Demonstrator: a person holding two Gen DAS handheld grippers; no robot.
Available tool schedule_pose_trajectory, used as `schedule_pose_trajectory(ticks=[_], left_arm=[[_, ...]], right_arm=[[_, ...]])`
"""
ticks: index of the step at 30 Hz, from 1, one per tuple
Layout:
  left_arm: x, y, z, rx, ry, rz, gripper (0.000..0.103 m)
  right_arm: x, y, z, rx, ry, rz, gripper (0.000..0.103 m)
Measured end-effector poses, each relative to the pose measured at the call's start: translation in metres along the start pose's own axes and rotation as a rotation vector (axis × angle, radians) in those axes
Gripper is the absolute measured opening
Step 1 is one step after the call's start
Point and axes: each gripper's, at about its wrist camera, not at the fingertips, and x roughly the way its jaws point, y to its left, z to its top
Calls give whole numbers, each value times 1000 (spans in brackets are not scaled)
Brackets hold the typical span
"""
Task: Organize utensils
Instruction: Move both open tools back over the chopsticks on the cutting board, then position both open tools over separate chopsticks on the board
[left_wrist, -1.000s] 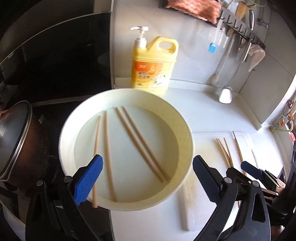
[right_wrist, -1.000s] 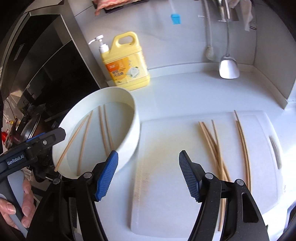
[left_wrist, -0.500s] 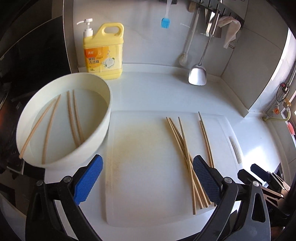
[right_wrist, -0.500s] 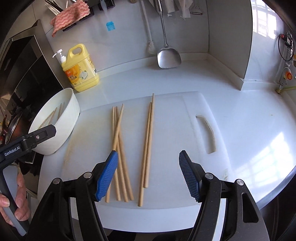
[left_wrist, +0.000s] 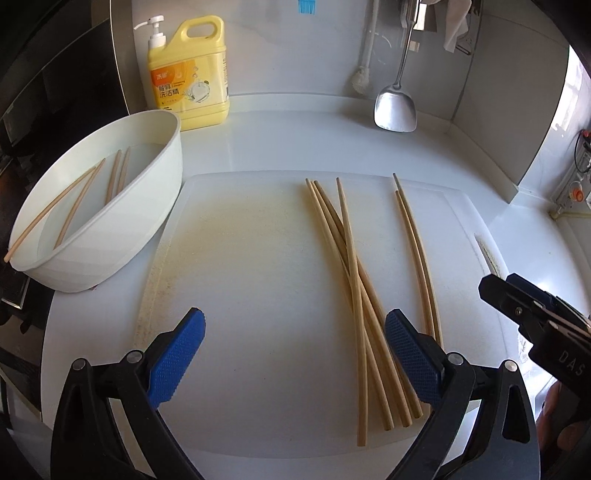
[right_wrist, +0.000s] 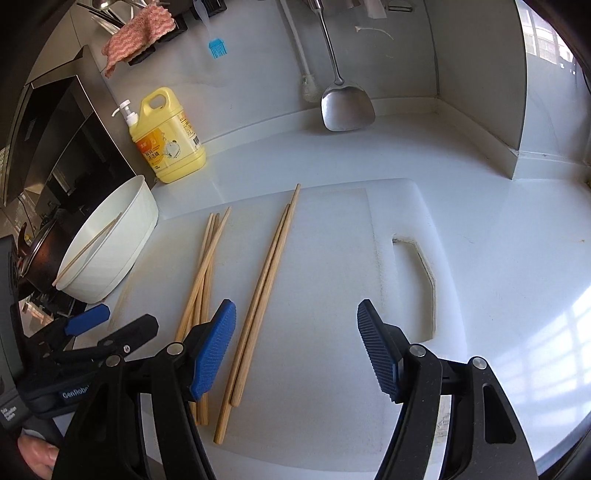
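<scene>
Several wooden chopsticks lie on a white cutting board (left_wrist: 251, 258): a crossed bundle (left_wrist: 351, 258) and a separate pair (left_wrist: 415, 243) to its right. In the right wrist view the bundle (right_wrist: 205, 266) and the pair (right_wrist: 266, 273) also show on the board (right_wrist: 332, 277). More chopsticks (left_wrist: 92, 184) lie in a white bowl (left_wrist: 122, 240) of water at the left. My left gripper (left_wrist: 293, 350) is open and empty above the board's near edge. My right gripper (right_wrist: 297, 354) is open and empty, just right of the pair.
A yellow dish soap bottle (left_wrist: 188, 74) stands at the back wall. A metal spatula (left_wrist: 395, 107) and a brush hang there, as do a blue brush and a pink cloth (right_wrist: 136, 37). A dark pot (right_wrist: 37, 254) sits left of the bowl (right_wrist: 110, 251).
Both grippers have swung right, away from the bowl, and now face the cutting board and its chopsticks. Both stayed open and empty.
</scene>
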Motion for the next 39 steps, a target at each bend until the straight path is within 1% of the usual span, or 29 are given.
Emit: schedule_pose_trajectory(ticks=[1,6,14,21,24,27,31,34,36,39], left_arm=[[3,-2,-2,6,-1,0,96],[8,-3,-6,25,-52,23,96],[26,2,0,-10,-44,16,96],[34,-4,7,3,-52,36,96],[37,1,8,-19,-45,41,96],[38,9,9,-51,-40,30,96],[38,15,10,-72,-43,48,96],[40,21,10,-90,-35,58,96],[41,25,10,-101,-33,64,96],[42,29,11,-104,-40,74,96]], right_arm=[[3,0,1,4,-5,4,65],[13,2,-1,-2,-37,6,65],[21,3,-4,-11,-32,-11,65],[28,0,-4,2,-26,-16,65],[32,3,-2,-7,-24,-11,65],[35,7,-1,-19,-25,-13,65],[39,11,1,-35,-27,-46,65],[43,14,2,-56,-26,-93,65],[48,16,2,-70,-11,-122,65],[53,20,4,-85,-11,-141,65]])
